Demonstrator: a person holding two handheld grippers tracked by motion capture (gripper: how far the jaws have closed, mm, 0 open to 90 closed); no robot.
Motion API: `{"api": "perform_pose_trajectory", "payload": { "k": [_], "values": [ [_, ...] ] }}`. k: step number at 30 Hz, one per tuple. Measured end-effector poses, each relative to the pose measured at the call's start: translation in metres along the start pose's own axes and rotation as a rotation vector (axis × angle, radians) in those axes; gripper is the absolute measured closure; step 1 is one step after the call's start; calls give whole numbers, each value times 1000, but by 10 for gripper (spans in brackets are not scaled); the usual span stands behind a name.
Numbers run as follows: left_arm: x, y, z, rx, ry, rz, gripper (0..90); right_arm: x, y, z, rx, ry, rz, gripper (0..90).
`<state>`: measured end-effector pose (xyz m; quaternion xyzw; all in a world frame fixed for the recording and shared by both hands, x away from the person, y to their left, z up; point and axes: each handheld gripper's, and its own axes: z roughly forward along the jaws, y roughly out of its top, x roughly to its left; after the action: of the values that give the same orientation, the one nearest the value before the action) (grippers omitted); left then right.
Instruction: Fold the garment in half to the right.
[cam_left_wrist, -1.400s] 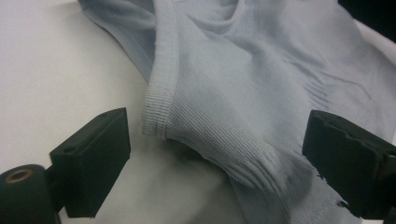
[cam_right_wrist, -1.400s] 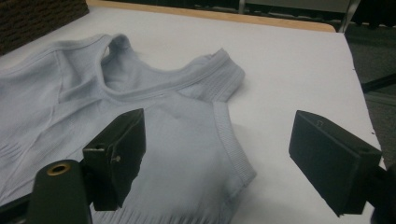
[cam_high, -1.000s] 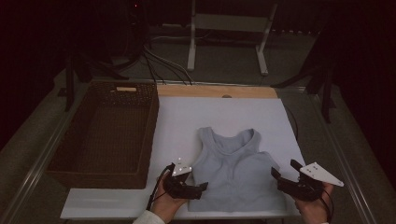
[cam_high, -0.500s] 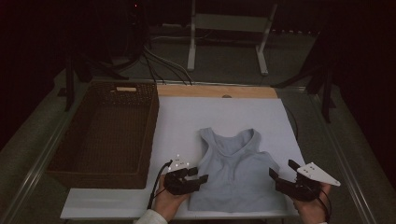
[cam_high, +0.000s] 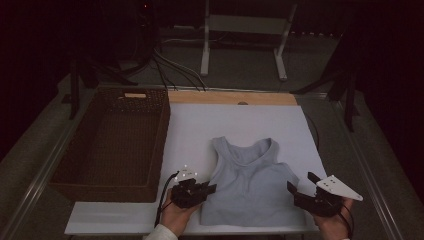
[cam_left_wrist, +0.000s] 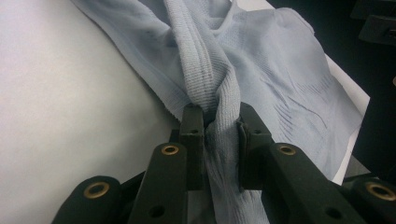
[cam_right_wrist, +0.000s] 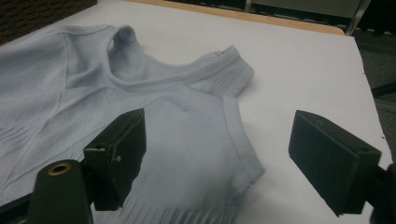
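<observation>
**Left gripper takes hold of the tank top's hem**

I am looking down on a white table (cam_high: 240, 120) in a dim room. A pale blue tank top (cam_high: 250, 185) lies flat on its near half, neckline pointing away from me, hem toward me. To the left of the white surface sits a brown wicker basket (cam_high: 70, 165), with nothing in it that I can see.

What has changed: a second ago my left gripper (cam_high: 209, 189) stood with its jaws wide apart at the shirt's lower left corner. They have just been closing, and they are now pinched on the fabric. In the left gripper view the ribbed edge of the tank top (cam_left_wrist: 219, 93) is bunched into a thick fold between the two black jaws, rising out of them like a rope. The hand itself has barely shifted.

My right gripper (cam_high: 301, 183) is at the opposite lower corner, where it was a second ago. Its jaws stand well apart, and in the right gripper view the side edge of the tank top (cam_right_wrist: 196, 140) lies between them, unpressed.

My reading: one corner is secured, the other is lined up but not yet gripped. The right jaws need to close on the hem before I can lift or fold the garment evenly.
</observation>
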<state>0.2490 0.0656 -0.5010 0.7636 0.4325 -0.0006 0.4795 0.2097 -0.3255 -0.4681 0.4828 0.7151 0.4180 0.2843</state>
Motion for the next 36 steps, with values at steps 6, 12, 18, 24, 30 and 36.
{"api": "perform_pose_trajectory", "payload": {
  "k": [6, 12, 18, 24, 30, 36],
  "values": [
    [5, -1, -11, 2, 13, -21, 771, 2, -2, 1, 6, -5, -16, 196],
    [11, 0, -19, 4, 28, -45, 771, 3, -2, 1, 11, -3, -24, 195],
    [14, 2, -25, -2, 44, -58, 771, 3, -3, 1, 11, -5, -22, 195],
    [16, 3, -32, 3, 88, -51, 771, 1, -3, 0, 9, -7, -19, 195],
    [12, 4, -32, 17, 107, -41, 771, 1, -3, 0, 9, -8, -20, 195],
    [3, 7, -29, 18, 100, -28, 771, 5, -4, 1, 15, -3, -26, 195]
  ]
}}
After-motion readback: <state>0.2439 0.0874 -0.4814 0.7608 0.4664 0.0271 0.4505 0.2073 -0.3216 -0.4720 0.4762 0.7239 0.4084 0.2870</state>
